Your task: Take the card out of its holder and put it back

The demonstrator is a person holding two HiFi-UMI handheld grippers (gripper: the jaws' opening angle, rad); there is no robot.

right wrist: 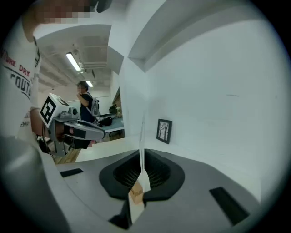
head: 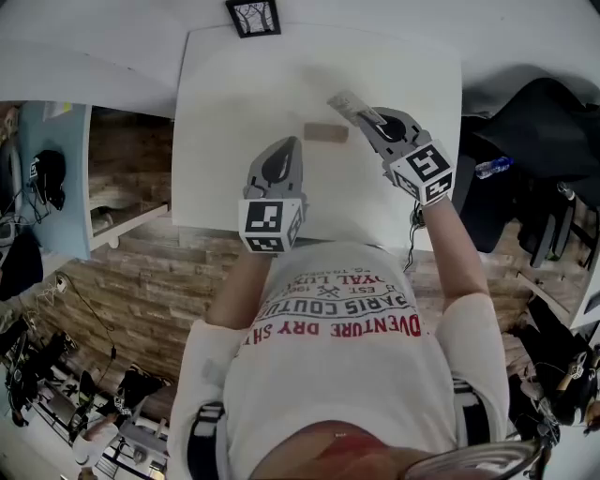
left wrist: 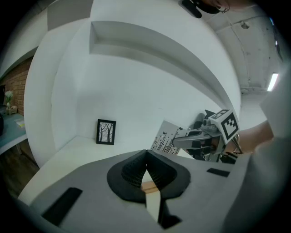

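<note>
Currently the card [head: 345,103] is out of its slot, pinched by one edge in the closed right gripper [head: 371,120], near the wooden holder [head: 326,133]. Likely thin, light, bendy and slick, so hold it low near the edge. Left gripper [head: 279,155] is closed, empty.

Head view steeply down over table [head: 234,103], 2 gripper views low across it, sharing framed picture [left wrist: 106,132].

The white table [head: 225,122] bears 1 wooden holder [head: 326,133] and 1 small framed picture [head: 253,17] at its far edge.
</note>
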